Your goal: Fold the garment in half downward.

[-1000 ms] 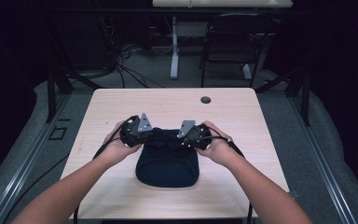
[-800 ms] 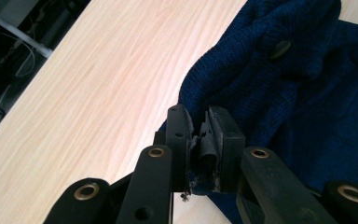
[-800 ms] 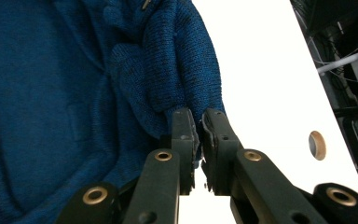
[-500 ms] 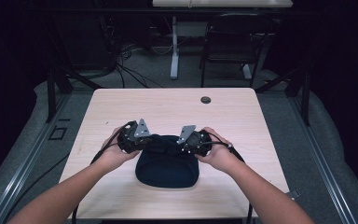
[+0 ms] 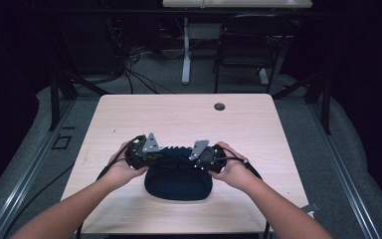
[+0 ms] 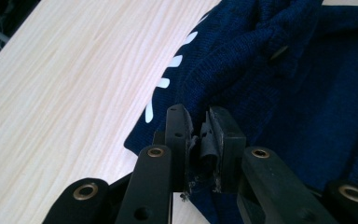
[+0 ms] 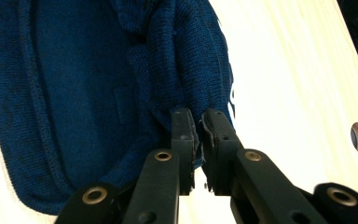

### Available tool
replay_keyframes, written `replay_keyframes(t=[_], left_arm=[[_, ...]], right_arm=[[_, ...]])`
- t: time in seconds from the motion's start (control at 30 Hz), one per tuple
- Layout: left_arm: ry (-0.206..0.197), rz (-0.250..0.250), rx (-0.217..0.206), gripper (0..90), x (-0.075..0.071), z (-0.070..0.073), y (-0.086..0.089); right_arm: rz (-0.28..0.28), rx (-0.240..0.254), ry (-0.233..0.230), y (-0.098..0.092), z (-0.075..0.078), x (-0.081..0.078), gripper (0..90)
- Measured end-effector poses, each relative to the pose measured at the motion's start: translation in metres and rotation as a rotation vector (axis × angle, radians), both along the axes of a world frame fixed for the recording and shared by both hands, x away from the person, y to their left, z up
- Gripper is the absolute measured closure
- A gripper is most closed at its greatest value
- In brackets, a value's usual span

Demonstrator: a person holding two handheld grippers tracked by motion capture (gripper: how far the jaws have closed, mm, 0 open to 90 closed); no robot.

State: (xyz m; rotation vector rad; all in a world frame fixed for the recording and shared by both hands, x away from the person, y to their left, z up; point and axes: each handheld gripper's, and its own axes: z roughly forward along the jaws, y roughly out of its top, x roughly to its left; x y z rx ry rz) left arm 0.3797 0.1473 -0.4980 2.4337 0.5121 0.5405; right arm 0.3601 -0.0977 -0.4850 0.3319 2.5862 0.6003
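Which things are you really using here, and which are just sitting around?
In use:
- dark blue knitted garment
- left gripper, jaws shut on a fold of it
- right gripper, jaws shut on a fold of it
- table, bearing the garment

Just there:
- round hole in the tabletop
- chair behind the table
- cables on the floor

Light wood-grain table [image 5: 129,119] with one round hole [image 5: 219,106] near the far edge. A dark blue knitted garment [image 5: 179,181] lies on the near half.
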Motion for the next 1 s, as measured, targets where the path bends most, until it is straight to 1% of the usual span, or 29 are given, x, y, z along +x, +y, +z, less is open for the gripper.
replay_keyframes(t=[0.03,0.1,0.13,0.17,0.27,0.3,0.33,0.4,0.43,0.5,0.53,0.6,0.63,0.67,0.73,0.8,0.87,0.93,1.0], left_arm=[[0.002,0.000,-0.002,79.1,-0.001,0.000,0.001],[0.011,0.000,-0.013,79.1,-0.002,-0.002,0.002],[0.012,-0.004,-0.015,79.0,-0.003,-0.003,0.002],[0.022,-0.010,-0.012,79.0,-0.005,-0.003,0.001],[0.027,-0.017,-0.013,79.0,-0.009,-0.007,-0.002],[0.032,-0.018,-0.014,79.0,-0.010,-0.008,-0.003],[0.034,-0.017,-0.016,79.0,-0.010,-0.009,-0.004],[0.043,-0.015,-0.027,79.0,-0.011,-0.011,-0.005],[0.052,-0.018,-0.028,79.0,-0.011,-0.011,-0.005],[0.046,-0.022,-0.025,78.9,-0.013,-0.012,-0.006],[0.041,-0.022,-0.021,78.9,-0.013,-0.012,-0.005],[0.038,-0.019,-0.015,78.8,-0.013,-0.013,-0.003],[0.041,-0.016,-0.016,78.4,-0.013,-0.014,-0.001],[0.046,-0.015,-0.017,78.4,-0.013,-0.015,0.000],[0.051,-0.014,-0.010,77.9,-0.014,-0.018,0.003],[0.056,-0.008,-0.008,77.1,-0.015,-0.021,0.005],[0.064,-0.010,-0.009,76.3,-0.017,-0.023,0.007],[0.066,-0.006,-0.017,75.5,-0.019,-0.026,0.009],[0.072,-0.009,-0.014,74.0,-0.021,-0.028,0.011]], right_arm=[[0.001,-0.004,-0.001,0.000,0.000,0.000,83.0],[-0.004,0.012,0.012,-0.001,-0.002,-0.003,83.3],[-0.003,0.010,0.012,-0.001,-0.004,-0.004,83.4],[-0.001,0.006,0.010,-0.002,-0.006,-0.005,83.6],[0.000,-0.015,0.002,-0.003,-0.010,-0.007,83.8],[0.001,-0.033,0.000,-0.004,-0.010,-0.007,84.0],[-0.004,-0.023,0.000,-0.004,-0.011,-0.007,84.0],[-0.006,-0.031,-0.004,-0.006,-0.011,-0.006,84.5],[-0.011,-0.027,-0.005,-0.007,-0.011,-0.006,84.8],[-0.017,-0.025,0.000,-0.009,-0.011,-0.005,85.6],[-0.019,-0.021,0.003,-0.010,-0.011,-0.006,85.7],[-0.025,0.006,0.031,-0.010,-0.011,-0.008,85.9],[-0.015,0.018,0.040,-0.008,-0.014,-0.013,86.0],[-0.015,0.018,0.040,-0.008,-0.014,-0.013,86.0],[0.003,-0.002,0.039,-0.004,-0.016,-0.019,86.0],[0.022,-0.006,0.037,0.000,-0.016,-0.023,85.9],[0.026,0.005,0.047,0.004,-0.017,-0.026,85.7],[0.033,0.002,0.062,0.006,-0.019,-0.028,85.6],[0.033,-0.002,0.072,0.008,-0.021,-0.030,85.5]])
